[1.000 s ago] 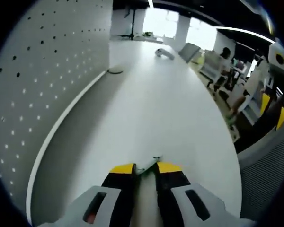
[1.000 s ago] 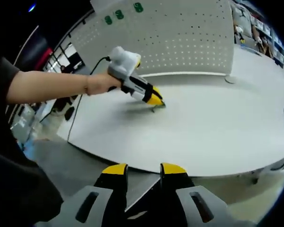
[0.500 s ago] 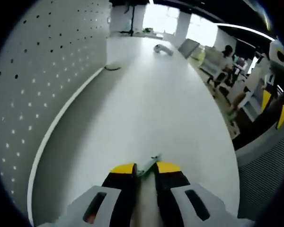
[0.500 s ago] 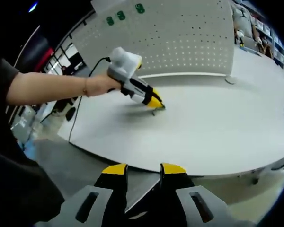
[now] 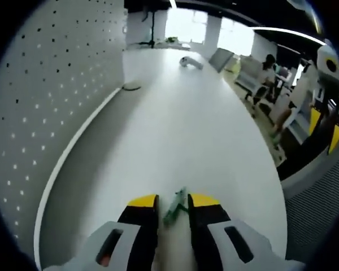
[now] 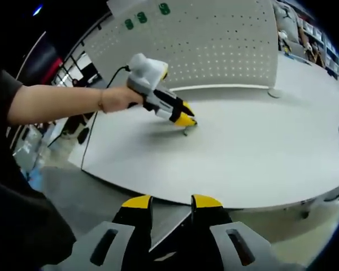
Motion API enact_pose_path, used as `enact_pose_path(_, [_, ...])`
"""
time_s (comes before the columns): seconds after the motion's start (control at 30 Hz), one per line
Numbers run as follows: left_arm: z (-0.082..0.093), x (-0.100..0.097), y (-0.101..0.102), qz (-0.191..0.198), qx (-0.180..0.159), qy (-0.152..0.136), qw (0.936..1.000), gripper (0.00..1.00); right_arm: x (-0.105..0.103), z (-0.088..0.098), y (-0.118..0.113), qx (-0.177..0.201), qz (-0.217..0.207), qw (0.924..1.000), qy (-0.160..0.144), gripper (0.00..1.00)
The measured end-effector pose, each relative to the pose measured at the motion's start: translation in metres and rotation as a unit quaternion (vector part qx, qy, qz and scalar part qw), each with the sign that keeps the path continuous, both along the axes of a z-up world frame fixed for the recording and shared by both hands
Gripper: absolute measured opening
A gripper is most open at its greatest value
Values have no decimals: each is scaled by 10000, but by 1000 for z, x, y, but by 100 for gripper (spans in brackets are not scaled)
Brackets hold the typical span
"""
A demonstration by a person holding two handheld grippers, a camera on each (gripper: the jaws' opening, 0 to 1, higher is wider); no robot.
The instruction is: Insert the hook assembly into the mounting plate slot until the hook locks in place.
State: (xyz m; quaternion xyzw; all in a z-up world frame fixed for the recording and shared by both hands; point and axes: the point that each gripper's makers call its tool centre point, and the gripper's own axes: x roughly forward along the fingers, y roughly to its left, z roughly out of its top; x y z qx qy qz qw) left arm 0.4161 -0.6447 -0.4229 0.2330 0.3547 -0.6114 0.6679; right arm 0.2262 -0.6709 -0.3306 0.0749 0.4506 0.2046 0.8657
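Observation:
My left gripper [image 5: 174, 202] is shut on a small green hook [image 5: 174, 206], held just above the white table [image 5: 198, 130]. In the right gripper view that left gripper [image 6: 186, 123] reaches in on a person's arm [image 6: 62, 104], and the hook [image 6: 185, 131] hangs at its yellow tips, close to the tabletop. The white perforated mounting plate [image 5: 45, 101] stands upright beside it, and its face [image 6: 214, 45] carries green hooks [image 6: 165, 8] near the top. My right gripper [image 6: 172, 203] hovers off the table's near edge, open with nothing between its fingers. It also appears at the right edge [image 5: 326, 131].
A round foot [image 5: 131, 87] holds the plate's far end. A white device [image 5: 191, 62] lies far along the table. A grey mesh chair [image 5: 316, 209] stands off the right side, with people and office furniture beyond. A black cable [image 6: 96, 124] trails from the left gripper.
The green hook has turned more upright between the left jaws. The left gripper has shifted slightly over the table. The right gripper has stayed put.

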Motion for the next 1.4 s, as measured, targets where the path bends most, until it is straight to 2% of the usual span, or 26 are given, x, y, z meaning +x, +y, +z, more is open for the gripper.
enact_pose_path(0.07, [6,-1,1,-4,-25,29,10000,15,0,1,1,-5,7,10000,-11,26])
enact_pose_path(0.3, [8,-3,2,-78,14,-42,10000,14,2,0,2,-6,28,10000,-15,26])
enact_pose_path(0.47, [8,1,3,-163,55,-252,9995,15,1,0,3,7,34,10000,-7,26])
enact_pose_path(0.6, [7,8,1,-73,14,-329,9994,36,1,0,3,18,24,10000,-4,26])
enact_pose_path(0.63, [8,8,-2,-88,-53,-327,9994,37,0,0,2,13,13,10000,-10,26])
enact_pose_path(0.83, [10,5,-8,-294,-178,-362,9988,21,-1,-1,0,-3,-19,10000,13,26])
enact_pose_path(0.97, [2,-1,-3,-363,12,-201,9991,15,-1,-1,0,-7,-35,10000,7,26])
enact_pose_path(1.03, [-1,-3,1,-433,157,-252,9986,10,-1,-1,1,-3,-40,10000,7,26])
enact_pose_path(1.07, [1,-3,0,-499,121,-298,9982,7,-1,-1,1,-2,-42,10000,6,26])
enact_pose_path(1.2, [1,-6,2,-466,188,-247,9984,6,-2,-1,2,-4,-24,10000,17,26])
enact_pose_path(1.27, [1,-8,2,-349,179,-50,9992,6,-2,-2,3,-5,-13,10000,24,26])
enact_pose_path(1.4, [2,-7,4,-257,189,-82,9995,5,-2,-1,3,-18,-6,10000,-1,26])
